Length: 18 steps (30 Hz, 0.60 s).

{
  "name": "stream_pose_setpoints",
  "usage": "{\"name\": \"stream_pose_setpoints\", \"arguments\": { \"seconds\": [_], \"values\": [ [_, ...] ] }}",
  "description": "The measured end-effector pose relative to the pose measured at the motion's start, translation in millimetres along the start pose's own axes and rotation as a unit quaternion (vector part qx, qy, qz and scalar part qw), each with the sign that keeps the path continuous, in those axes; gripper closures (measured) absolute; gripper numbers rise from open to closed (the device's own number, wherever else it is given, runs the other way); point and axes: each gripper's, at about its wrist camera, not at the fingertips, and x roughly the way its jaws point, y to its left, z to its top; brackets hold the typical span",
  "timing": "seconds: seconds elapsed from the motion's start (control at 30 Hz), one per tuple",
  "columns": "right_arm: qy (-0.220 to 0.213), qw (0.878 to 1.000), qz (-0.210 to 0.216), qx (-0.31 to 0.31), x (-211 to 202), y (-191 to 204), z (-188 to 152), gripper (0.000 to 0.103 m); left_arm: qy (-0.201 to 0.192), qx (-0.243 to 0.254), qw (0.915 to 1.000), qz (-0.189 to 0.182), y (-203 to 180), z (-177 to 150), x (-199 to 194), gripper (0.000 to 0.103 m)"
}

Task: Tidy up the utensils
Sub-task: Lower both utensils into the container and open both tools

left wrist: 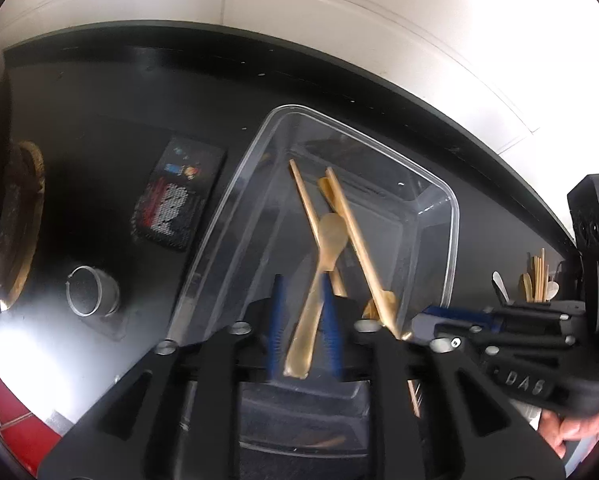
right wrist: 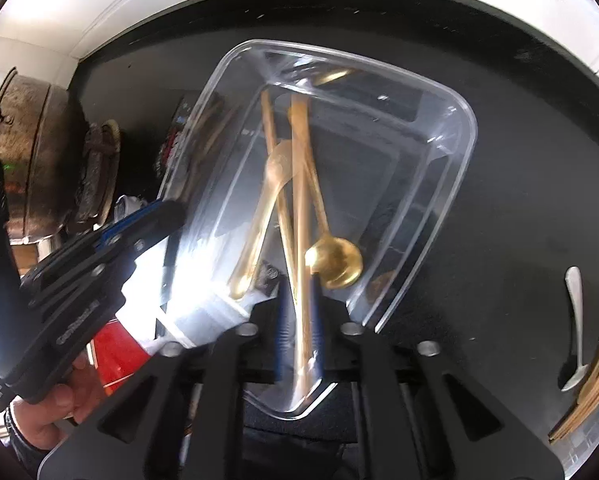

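A clear plastic container (left wrist: 453,216) (right wrist: 473,132) lies on the black table and holds several gold utensils. My left gripper (left wrist: 302,292) hangs over its near end, jaws open. A gold spoon (left wrist: 327,236) lies loose between the blue pads (left wrist: 277,312). Two long gold handles (left wrist: 355,236) cross beside it. My right gripper (right wrist: 299,292) is open over the same container. A long gold handle (right wrist: 301,200) runs between its fingers, and a round-bowled gold spoon (right wrist: 335,260) lies just right of it. Each gripper shows in the other's view: the right gripper (left wrist: 431,318), the left gripper (right wrist: 159,220).
A silver spoon (right wrist: 575,320) and a bundle of wooden sticks (right wrist: 595,380) lie on the table to the right. To the left are a metal ring (left wrist: 91,292), a dark printed box (left wrist: 175,196) and a rusty round pot (right wrist: 39,152). A hand (right wrist: 47,412) grips the left handle.
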Motion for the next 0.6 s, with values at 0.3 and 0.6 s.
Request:
{"name": "stream_pose_setpoints", "arguments": {
  "seconds": [0.3, 0.6],
  "values": [
    [-0.059, 0.998, -0.015, 0.015, -34.6, -23.6, -10.4, 0.021, -0.029, -0.013, 0.9991, 0.030, 13.3, -11.7, -24.8, 0.022],
    [-0.093, 0.995, -0.026, 0.033, -57.4, -49.4, -42.2, 0.021, -0.029, 0.021, 0.9983, 0.046, -30.8, -31.5, -35.0, 0.019]
  ]
}}
